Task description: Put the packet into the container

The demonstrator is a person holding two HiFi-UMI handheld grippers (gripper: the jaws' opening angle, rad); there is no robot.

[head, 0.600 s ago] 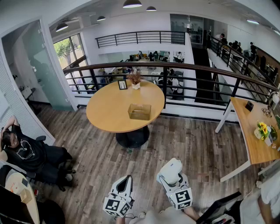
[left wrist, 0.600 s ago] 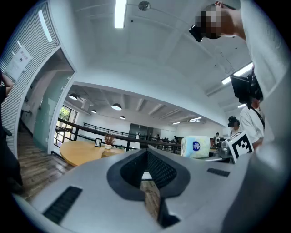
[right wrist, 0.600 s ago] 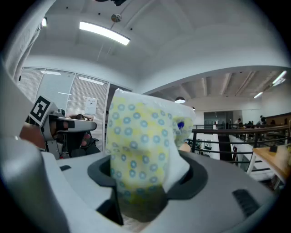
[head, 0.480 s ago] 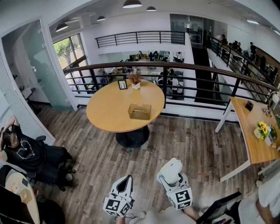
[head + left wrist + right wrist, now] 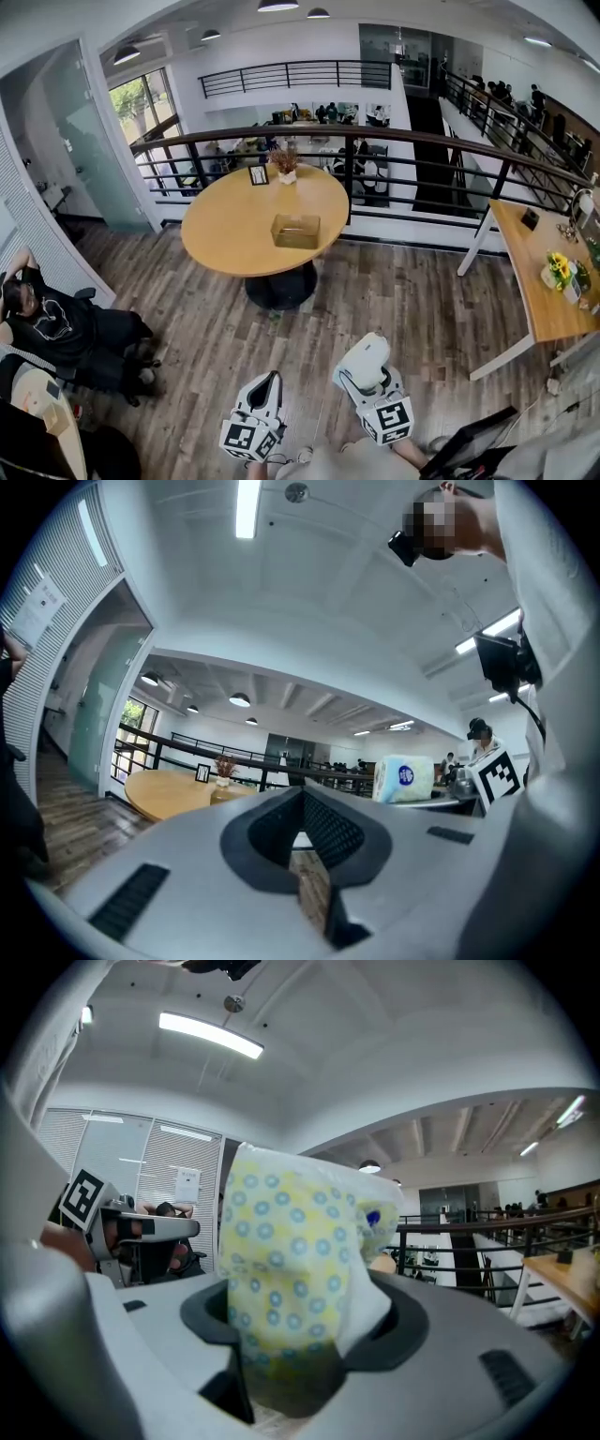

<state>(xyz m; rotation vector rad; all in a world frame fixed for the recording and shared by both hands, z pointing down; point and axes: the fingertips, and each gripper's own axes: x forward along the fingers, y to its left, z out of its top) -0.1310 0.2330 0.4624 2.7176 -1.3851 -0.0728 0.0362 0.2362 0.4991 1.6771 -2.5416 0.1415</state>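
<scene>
The packet, white with yellow and blue dots, stands up between the jaws of my right gripper, which is shut on it low in the head view. It fills the middle of the right gripper view as the packet. My left gripper hangs beside it, jaws together with nothing in them, and its own view shows only a thin slit of floor at the left gripper. The container, a clear amber box, sits far ahead on the round wooden table.
A person sits on the floor at the left. A black railing runs behind the round table, which also carries a potted plant and a small frame. A second wooden table stands at the right.
The head view has shifted slightly, so the table and the grippers sit a little differently in frame. The packet stays in the right gripper.
</scene>
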